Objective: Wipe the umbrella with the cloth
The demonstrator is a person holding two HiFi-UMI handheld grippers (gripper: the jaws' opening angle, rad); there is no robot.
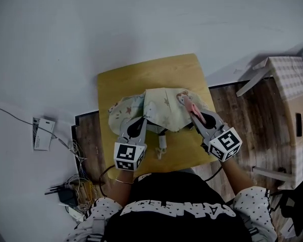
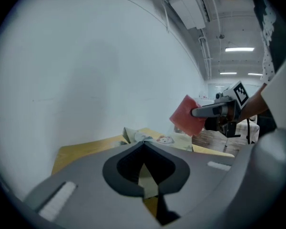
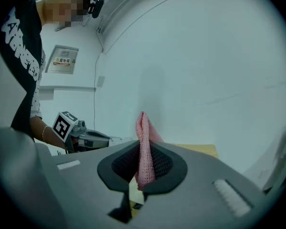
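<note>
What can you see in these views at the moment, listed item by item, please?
table: one, yellow wood, centre of the head view.
umbrella: one, pale with small prints, folded, lying on the table.
cloth: one, pink, at the umbrella's right end, pinched in the right claw.
cardboard box: one, brown, right of the table.
white box: one, left of the table, with a thin cable running to it.
cables: a tangle, dark, lower left of the head view.
floor boards: dark brown, beside the table.
left claw: one, grey, shut, tips at the umbrella's near edge.
right claw: one, grey, shut on the cloth.
</note>
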